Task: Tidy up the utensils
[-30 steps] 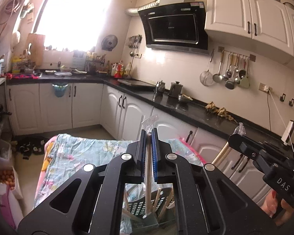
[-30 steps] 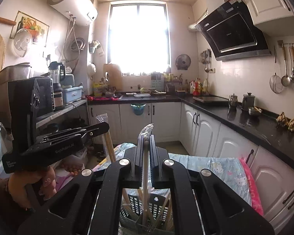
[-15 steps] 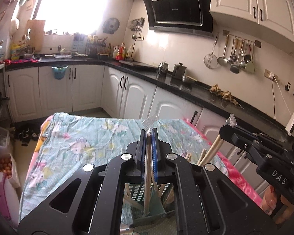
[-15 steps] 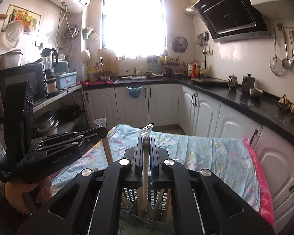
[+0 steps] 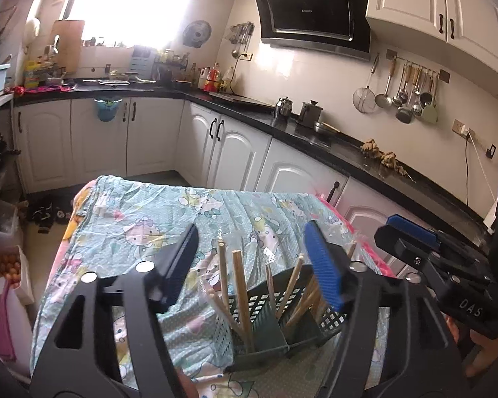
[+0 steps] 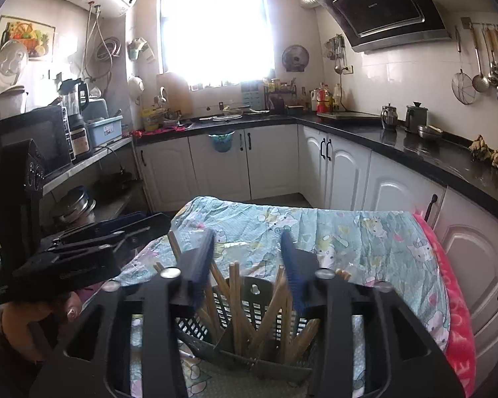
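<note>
Both the left gripper (image 5: 253, 262) and right gripper (image 6: 247, 265) have just parted their jaws, released, above the chopsticks (image 5: 240, 293); these stand in the basket (image 6: 255, 290).

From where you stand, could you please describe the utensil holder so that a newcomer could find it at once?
Start at the table under the pale blue cartoon-print cloth in the middle of the kitchen. At its near end stands the dark green perforated plastic basket, directly below both open grippers. It is the only container on the cloth, split by a divider, and wooden chopsticks stick up out of it at angles.
</note>
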Motion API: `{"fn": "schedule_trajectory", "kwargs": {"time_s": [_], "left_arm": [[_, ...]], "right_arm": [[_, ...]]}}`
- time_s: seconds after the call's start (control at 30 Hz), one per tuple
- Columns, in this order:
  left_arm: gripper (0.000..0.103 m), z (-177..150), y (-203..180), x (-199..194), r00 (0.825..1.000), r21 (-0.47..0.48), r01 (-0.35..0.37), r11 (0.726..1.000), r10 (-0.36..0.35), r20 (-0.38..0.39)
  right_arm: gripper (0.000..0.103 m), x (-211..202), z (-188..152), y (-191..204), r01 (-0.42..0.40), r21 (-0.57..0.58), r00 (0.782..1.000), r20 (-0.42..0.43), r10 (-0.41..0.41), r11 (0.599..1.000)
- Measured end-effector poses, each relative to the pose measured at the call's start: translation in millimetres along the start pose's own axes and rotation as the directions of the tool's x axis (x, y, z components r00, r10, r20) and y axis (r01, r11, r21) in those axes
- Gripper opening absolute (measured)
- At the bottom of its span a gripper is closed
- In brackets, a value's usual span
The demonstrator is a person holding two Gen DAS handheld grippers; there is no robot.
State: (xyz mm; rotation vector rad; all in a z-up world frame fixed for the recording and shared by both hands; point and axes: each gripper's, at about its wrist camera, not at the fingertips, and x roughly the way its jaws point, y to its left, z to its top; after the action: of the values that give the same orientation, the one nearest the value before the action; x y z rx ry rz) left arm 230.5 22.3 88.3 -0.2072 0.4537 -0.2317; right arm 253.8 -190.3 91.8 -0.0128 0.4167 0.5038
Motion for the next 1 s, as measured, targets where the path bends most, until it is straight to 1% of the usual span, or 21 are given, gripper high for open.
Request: {"fn": "schedule_trajectory", "kwargs": {"time_s": [0.03, 0.07, 0.1, 0.2, 0.3, 0.4, 0.63, 0.73, 0.83, 1.0], "left_arm": [[0.069, 1.0, -0.2, -2.9, 1.000, 0.000, 0.000, 1.000, 0.000, 0.005], [0.079, 2.3, 0.5, -5.4, 1.000, -0.001, -0.002, 1.000, 0.002, 0.009], [0.085, 3.3, 1.0, -9.1, 1.000, -0.005, -0.003, 1.000, 0.004, 0.012], [0.092, 5.8, 1.2, -18.3, 1.000, -0.012, -0.006, 1.000, 0.006, 0.020], [0.092, 7.5, -0.3, -28.2, 1.000, -0.013, -0.011, 1.000, 0.012, 0.026], [0.092, 7.2, -2.7, -38.3, 0.999, -0.014, -0.021, 1.000, 0.022, 0.035], [0.092, -2.8, -8.2, -59.6, 0.999, -0.012, -0.038, 0.999, 0.038, 0.033], [0.092, -10.3, -11.7, -65.6, 0.999, -0.004, -0.046, 0.999, 0.046, 0.021], [0.092, -18.5, -13.4, -71.7, 0.999, -0.001, -0.050, 0.999, 0.050, 0.010], [0.092, -41.7, -13.5, -80.1, 0.998, 0.004, -0.066, 0.998, 0.066, -0.020]], "right_arm": [[0.047, -2.8, 0.0, 0.5, 0.001, -0.002, 1.000, 0.005, -0.001, 1.000], [0.048, -4.8, 0.0, 0.6, 0.005, -0.007, 1.000, 0.007, -0.005, 1.000], [0.050, -7.1, -0.3, 1.3, 0.010, -0.012, 1.000, 0.010, -0.010, 1.000], [0.059, -16.3, -1.1, 1.6, 0.016, -0.012, 1.000, 0.023, -0.016, 1.000], [0.065, -23.7, -2.1, -0.4, 0.022, -0.009, 0.999, 0.029, -0.022, 1.000], [0.073, -34.0, -4.7, 0.4, 0.036, -0.010, 0.999, 0.038, -0.035, 0.999], [0.087, -59.7, -14.9, 1.2, 0.067, -0.016, 0.995, 0.070, -0.066, 0.998], [0.089, -70.5, -21.6, 5.0, 0.074, -0.026, 0.994, 0.078, -0.072, 0.997], [0.095, -80.6, -29.4, 8.6, 0.088, -0.034, 0.992, 0.090, -0.085, 0.996], [0.096, -92.2, -46.2, 14.7, 0.098, -0.037, 0.992, 0.084, -0.094, 0.995]]}}
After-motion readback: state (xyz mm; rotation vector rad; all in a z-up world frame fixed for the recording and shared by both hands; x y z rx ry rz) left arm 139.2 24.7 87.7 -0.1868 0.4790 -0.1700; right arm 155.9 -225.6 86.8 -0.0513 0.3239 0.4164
